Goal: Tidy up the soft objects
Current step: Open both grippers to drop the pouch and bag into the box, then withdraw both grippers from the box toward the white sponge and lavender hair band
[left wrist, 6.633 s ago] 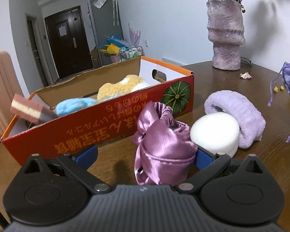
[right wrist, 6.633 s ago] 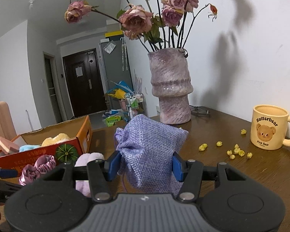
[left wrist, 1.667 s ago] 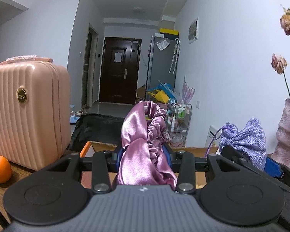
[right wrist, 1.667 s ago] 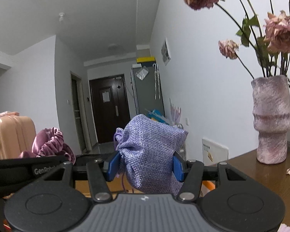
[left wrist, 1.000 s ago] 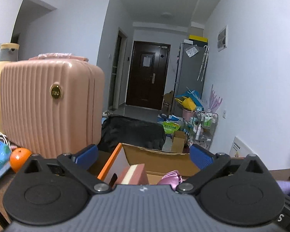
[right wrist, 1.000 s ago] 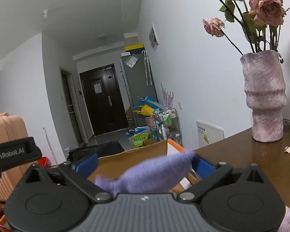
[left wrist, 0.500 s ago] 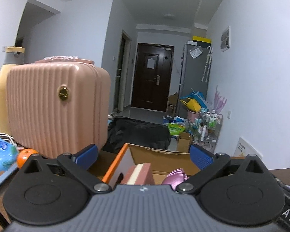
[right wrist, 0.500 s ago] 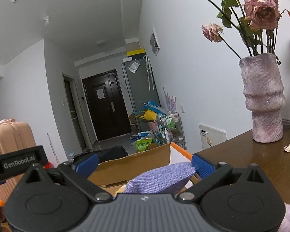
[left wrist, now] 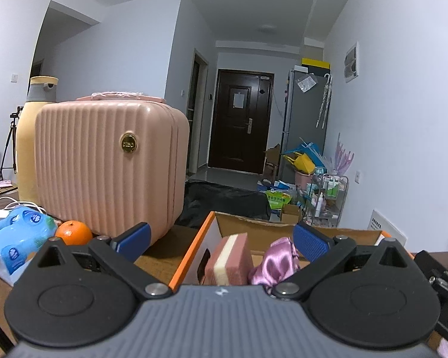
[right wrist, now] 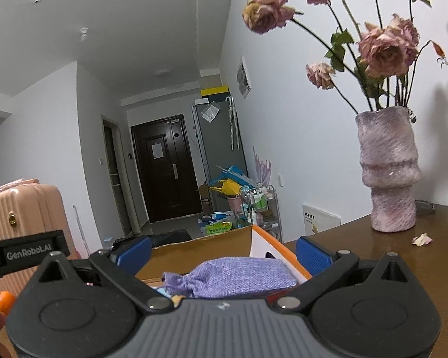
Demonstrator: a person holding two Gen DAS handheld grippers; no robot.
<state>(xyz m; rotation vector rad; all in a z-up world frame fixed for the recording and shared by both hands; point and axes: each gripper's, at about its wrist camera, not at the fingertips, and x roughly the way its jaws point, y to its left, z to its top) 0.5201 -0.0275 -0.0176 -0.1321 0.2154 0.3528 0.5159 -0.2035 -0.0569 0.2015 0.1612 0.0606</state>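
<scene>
Both claws are spread wide and empty: the left gripper and right gripper hover over the cardboard box. Inside lie the satin scrunchie, layered sponge and lilac drawstring pouch. A pink suitcase stands just left of the box; a flower vase stands to its right.

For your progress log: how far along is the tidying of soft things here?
Done: the satin pouch, sponge and purple bag lie in the box. In hand: nothing; the left gripper and right gripper are open. No leftovers show in these views.
</scene>
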